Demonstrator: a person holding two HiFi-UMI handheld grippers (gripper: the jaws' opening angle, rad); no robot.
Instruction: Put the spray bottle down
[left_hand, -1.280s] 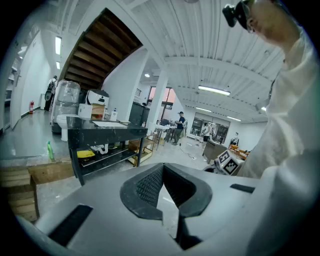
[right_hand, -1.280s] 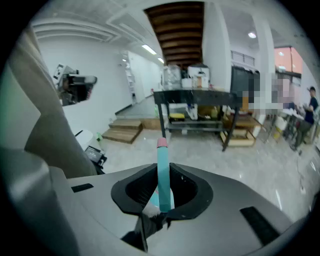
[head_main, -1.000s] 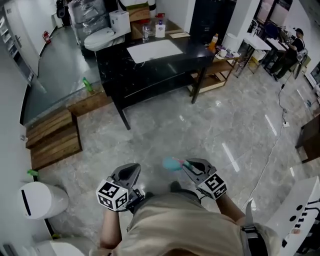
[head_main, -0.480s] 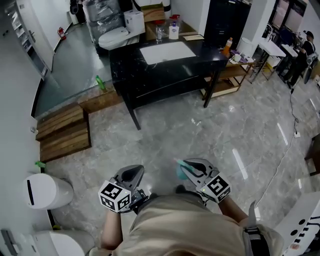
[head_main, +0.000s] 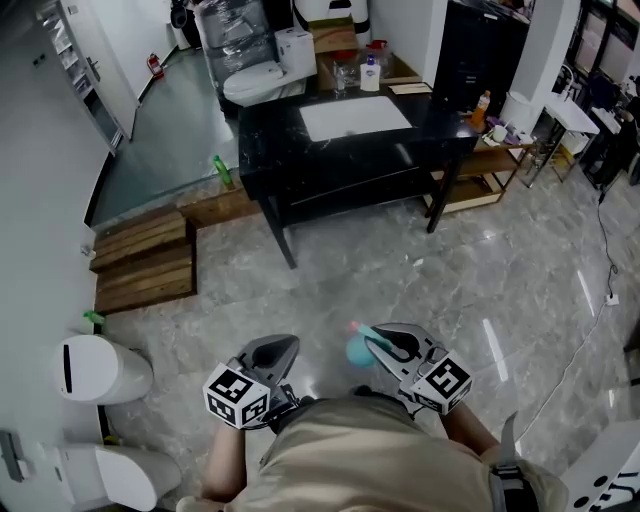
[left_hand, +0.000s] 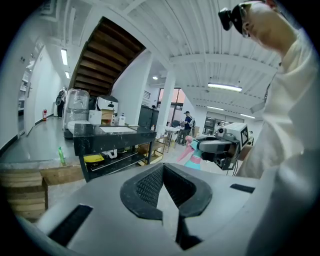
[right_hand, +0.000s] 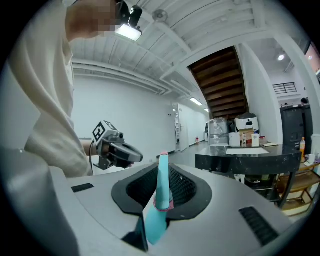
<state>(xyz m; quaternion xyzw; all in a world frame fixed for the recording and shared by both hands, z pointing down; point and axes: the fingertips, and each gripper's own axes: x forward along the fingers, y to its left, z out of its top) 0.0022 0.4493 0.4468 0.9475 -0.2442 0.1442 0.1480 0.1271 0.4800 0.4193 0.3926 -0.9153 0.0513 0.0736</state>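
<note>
A grey marble floor (head_main: 400, 290) fills the head view. A black desk (head_main: 280, 140) stands at 12 o'clock, well apart from the person, with a pale rectangle on its top and small bottles at its far edge. Wooden steps (head_main: 145, 265) lie at 10 o'clock and a white toilet (head_main: 95, 370) at 8 o'clock. The person's beige top (head_main: 370, 460) shows at 6 o'clock, a gripper held out on each side. The left gripper (head_main: 275, 350) is empty, its jaws pressed together. The right gripper (head_main: 385, 340) pinches a teal spray bottle (head_main: 358, 347) with pink trim – held in the air above the floor, its body jutting toward 9 o'clock, between the two grippers.
</note>
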